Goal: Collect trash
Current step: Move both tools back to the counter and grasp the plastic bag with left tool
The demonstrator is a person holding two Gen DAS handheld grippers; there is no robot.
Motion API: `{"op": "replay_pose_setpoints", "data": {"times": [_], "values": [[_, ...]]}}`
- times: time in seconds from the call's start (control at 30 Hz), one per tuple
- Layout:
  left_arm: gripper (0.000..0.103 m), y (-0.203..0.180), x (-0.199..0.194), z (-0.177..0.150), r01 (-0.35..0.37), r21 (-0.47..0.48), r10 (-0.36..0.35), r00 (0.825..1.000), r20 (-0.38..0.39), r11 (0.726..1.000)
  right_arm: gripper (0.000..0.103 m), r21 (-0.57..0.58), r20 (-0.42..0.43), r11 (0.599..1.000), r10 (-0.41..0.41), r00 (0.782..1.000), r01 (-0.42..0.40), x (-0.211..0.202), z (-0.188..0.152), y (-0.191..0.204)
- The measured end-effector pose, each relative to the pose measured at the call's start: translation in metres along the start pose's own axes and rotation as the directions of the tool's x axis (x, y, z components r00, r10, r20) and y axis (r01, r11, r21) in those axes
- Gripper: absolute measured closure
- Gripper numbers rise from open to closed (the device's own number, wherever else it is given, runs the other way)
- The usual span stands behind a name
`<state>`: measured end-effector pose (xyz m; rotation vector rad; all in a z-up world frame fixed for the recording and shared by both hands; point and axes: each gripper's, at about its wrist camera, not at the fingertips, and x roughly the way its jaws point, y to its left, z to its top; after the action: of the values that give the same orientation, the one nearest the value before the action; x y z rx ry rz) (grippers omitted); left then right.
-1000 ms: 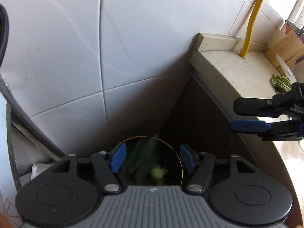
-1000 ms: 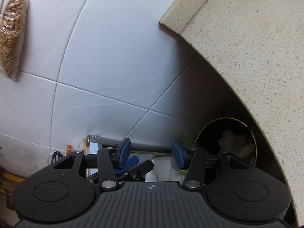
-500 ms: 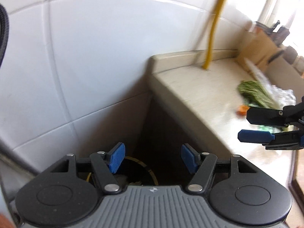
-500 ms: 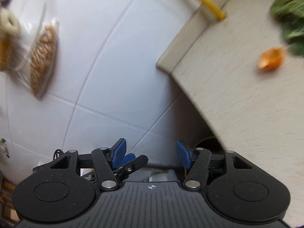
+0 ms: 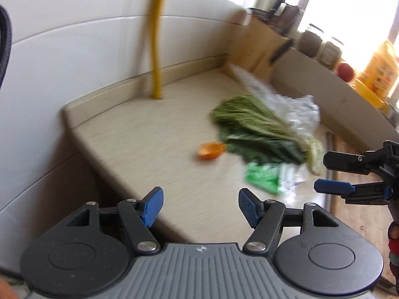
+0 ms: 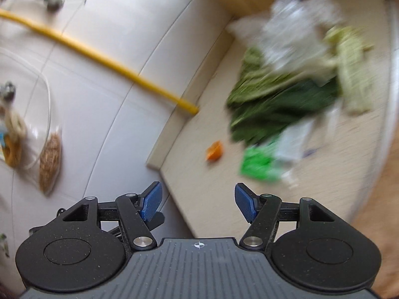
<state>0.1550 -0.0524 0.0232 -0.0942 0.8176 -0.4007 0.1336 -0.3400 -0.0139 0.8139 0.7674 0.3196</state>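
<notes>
Both grippers, left gripper (image 5: 198,205) and right gripper (image 6: 197,203), jaws wide, empty; small orange peel scrap (image 5: 209,150) on beige stone desk (image 5: 139,149) at 12 o'clock, left nearer.

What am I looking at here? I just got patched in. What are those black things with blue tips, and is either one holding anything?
They are two hand-held grippers, one in each of a person's hands, each carrying its own fisheye camera that looks along its fingers. One picture is from the left gripper, the other from the right gripper, which also shows at the edge of the left view. Both are open and hold nothing. On the counter lie leafy greens, clear plastic, a green wrapper and a small orange scrap. A yellow hose runs down the tiled wall. Both pictures are motion-blurred.
</notes>
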Motion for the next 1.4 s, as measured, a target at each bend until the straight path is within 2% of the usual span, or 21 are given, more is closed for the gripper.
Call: {"op": "replay_pose_setpoints", "data": {"times": [0.07,0.17,0.4,0.5,0.63,0.73,0.87,1.0,1.13,1.17,1.2,1.23,1.27,1.4], "values": [[0.039,-0.018,0.007,0.008,0.024,0.024,-0.024,1.000,0.005,0.999,0.026,0.012,0.044,1.000,-0.003,0.999,0.003,-0.017,0.003,-0.011],[0.037,-0.044,0.021,0.019,0.054,0.049,-0.055,0.998,0.015,0.997,0.025,0.030,0.089,1.000,-0.012,0.996,0.009,-0.038,0.008,-0.028],[0.035,-0.091,0.046,0.049,0.102,0.117,-0.106,0.994,0.027,0.988,0.025,0.064,0.140,0.997,-0.048,0.989,0.039,-0.063,0.017,-0.062],[0.030,-0.106,0.063,0.067,0.166,0.132,-0.169,0.986,0.012,0.977,0.025,0.082,0.168,0.996,-0.061,0.984,0.047,-0.068,0.022,-0.070],[0.029,-0.127,0.093,0.095,0.215,0.156,-0.217,0.976,-0.005,0.964,0.025,0.123,0.204,0.991,-0.084,0.975,0.060,-0.074,0.025,-0.077],[0.029,-0.135,0.117,0.118,0.257,0.135,-0.257,0.966,-0.014,0.957,0.024,0.129,0.225,0.988,-0.113,0.968,0.085,-0.077,0.031,-0.079],[0.028,-0.134,0.156,0.147,0.293,0.041,-0.290,0.955,-0.065,0.955,0.023,0.151,0.249,0.984,-0.127,0.960,0.091,-0.078,0.038,-0.084],[0.028,-0.127,0.199,0.152,0.343,-0.093,-0.354,0.921,-0.162,0.935,0.021,0.171,0.265,0.980,-0.140,0.954,0.097,-0.079,0.045,-0.092],[0.029,-0.130,0.223,0.147,0.313,-0.099,-0.327,0.926,-0.190,0.945,0.020,0.189,0.263,0.977,-0.147,0.953,0.098,-0.077,0.051,-0.099],[0.031,-0.131,0.227,0.146,0.306,-0.102,-0.320,0.929,-0.187,0.947,0.020,0.191,0.260,0.976,-0.148,0.954,0.099,-0.075,0.052,-0.100],[0.041,-0.132,0.231,0.145,0.305,-0.100,-0.318,0.931,-0.178,0.947,0.020,0.193,0.258,0.976,-0.150,0.954,0.101,-0.074,0.054,-0.101],[0.056,-0.135,0.234,0.145,0.306,-0.094,-0.318,0.932,-0.172,0.948,0.020,0.195,0.258,0.975,-0.154,0.954,0.104,-0.073,0.056,-0.103],[0.064,-0.137,0.238,0.146,0.306,-0.090,-0.317,0.932,-0.173,0.948,0.020,0.196,0.258,0.975,-0.156,0.953,0.107,-0.071,0.058,-0.104],[0.083,-0.140,0.246,0.149,0.312,-0.100,-0.325,0.931,-0.165,0.945,0.020,0.196,0.259,0.974,-0.162,0.952,0.112,-0.070,0.065,-0.108]]}}
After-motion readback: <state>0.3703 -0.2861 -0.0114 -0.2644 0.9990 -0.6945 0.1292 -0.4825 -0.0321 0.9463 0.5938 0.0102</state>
